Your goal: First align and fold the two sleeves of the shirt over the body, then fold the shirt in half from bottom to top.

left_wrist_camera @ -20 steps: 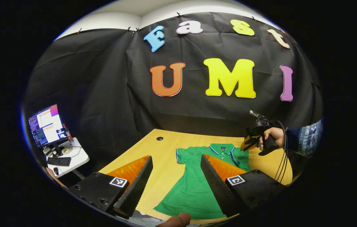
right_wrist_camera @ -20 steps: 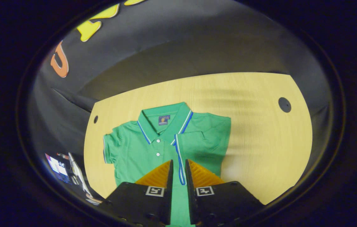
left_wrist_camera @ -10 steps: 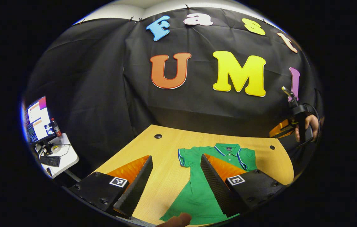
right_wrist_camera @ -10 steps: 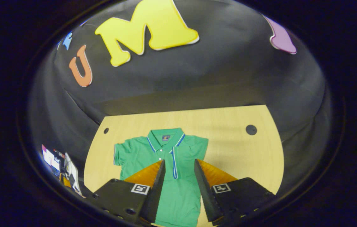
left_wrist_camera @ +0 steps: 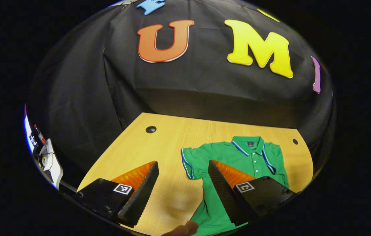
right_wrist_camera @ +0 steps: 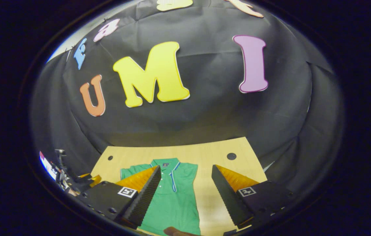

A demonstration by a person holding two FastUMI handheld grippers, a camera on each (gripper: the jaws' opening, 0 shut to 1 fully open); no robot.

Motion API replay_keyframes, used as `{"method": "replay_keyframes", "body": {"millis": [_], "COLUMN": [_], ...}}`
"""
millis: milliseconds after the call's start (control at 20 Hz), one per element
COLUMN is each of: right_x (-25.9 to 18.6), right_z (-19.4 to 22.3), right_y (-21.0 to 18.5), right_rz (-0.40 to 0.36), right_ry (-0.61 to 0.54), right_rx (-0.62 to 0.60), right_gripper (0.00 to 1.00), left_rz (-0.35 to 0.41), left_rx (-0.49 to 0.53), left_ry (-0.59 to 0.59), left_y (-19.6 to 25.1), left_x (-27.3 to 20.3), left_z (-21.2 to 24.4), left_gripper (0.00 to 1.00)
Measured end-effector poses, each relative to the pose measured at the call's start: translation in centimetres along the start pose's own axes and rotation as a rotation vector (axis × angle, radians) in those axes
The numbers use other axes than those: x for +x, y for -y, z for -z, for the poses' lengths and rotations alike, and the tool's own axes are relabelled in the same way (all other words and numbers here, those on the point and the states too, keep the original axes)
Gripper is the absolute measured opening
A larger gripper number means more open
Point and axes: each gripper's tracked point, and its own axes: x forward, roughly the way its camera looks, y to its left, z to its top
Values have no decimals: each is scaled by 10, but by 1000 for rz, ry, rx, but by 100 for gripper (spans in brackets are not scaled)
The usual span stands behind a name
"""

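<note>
Moved: right gripper [right_wrist_camera: 185,188] has pulled back from the shirt [right_wrist_camera: 169,196], fingers now spread
Left gripper [left_wrist_camera: 182,183]: fingers apart, empty
Shirt: one, flat on table [left_wrist_camera: 159,137], collar toward wall, lengthwise front-to-back
Sleeves: one folded over, apparently; other [left_wrist_camera: 188,160] spread out

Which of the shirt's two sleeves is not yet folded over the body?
The sleeve on the left gripper's side: it sticks out flat on the table, while the other sleeve lies over the chest.

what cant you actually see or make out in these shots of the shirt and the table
- Polo shirt hem: left gripper view, hidden behind the left gripper and cut off at the bottom edge.
- Spread sleeve: right gripper view, mostly behind a finger of the right gripper.
- Collar label: too small to read.
- Side desk: left gripper view, cut by the edge; items too small to identify.
</note>
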Motion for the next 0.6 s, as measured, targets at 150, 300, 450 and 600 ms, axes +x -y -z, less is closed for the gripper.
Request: {"method": "replay_keyframes", "body": {"millis": [150,300,450,600], "right_x": [-31,-57,-77,-100], "right_z": [7,17,28,41], "right_y": [-5,-10,-19,-34], "right_rz": [29,70,82,105], "right_ry": [50,78,91,96], "right_rx": [-38,-96,-124,-125], "right_gripper": [96,96,96,96], "left_rz": [24,27,-1,-3], "left_rx": [-12,-50,-95,-132], "left_ry": [-71,-134,-185,-248], "left_y": [3,4,-4,-9], "left_x": [38,71,103,126], "left_z": [13,25,38,47], "left_gripper": [98,98,98,96]}}
